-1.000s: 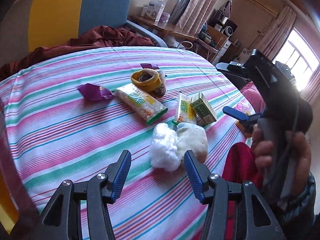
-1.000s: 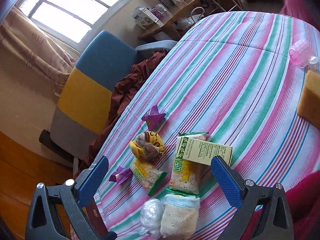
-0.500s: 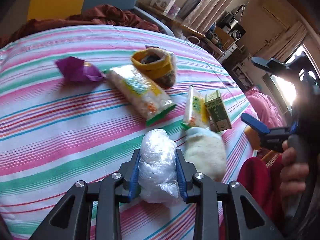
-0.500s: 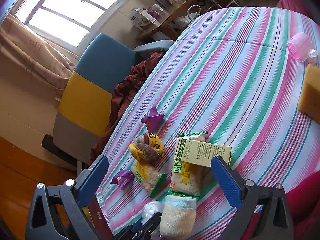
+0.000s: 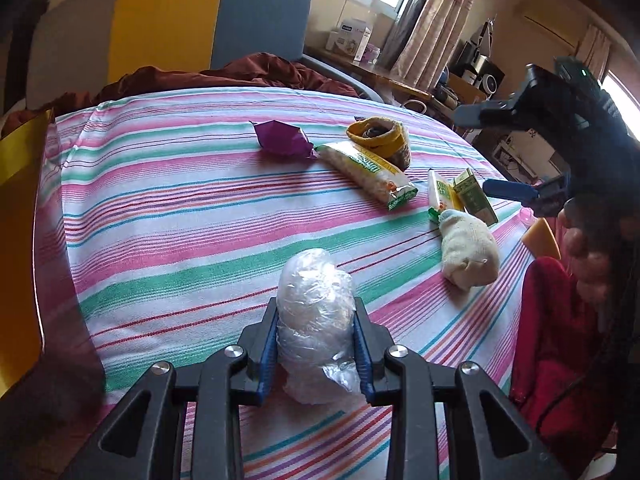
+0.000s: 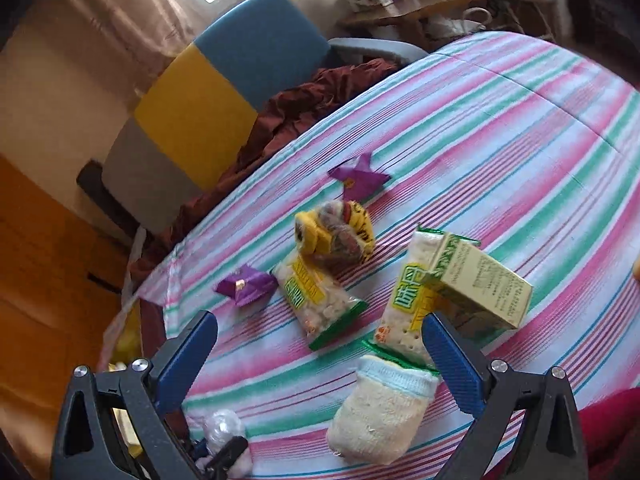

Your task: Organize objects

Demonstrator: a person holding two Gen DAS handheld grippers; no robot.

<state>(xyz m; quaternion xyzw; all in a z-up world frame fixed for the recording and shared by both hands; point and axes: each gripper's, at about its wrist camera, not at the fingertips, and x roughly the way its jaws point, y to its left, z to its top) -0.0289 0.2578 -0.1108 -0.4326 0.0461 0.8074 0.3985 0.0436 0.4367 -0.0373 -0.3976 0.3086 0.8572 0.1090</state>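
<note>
Left wrist view: my left gripper [image 5: 316, 332] fingers clenched on the plastic bundle [image 5: 316, 312].
Right gripper [image 6: 320, 352]: my fingers spread wide, holding nothing.

Left gripper [image 5: 316, 344] jaws clamp plastic-wrapped bundle [image 5: 316, 312], apparently lifted.

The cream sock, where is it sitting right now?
In the left wrist view the cream sock lies on the striped tablecloth at the right, touching the cracker packet just behind it. The plastic bundle is clamped in the left tool.
</note>
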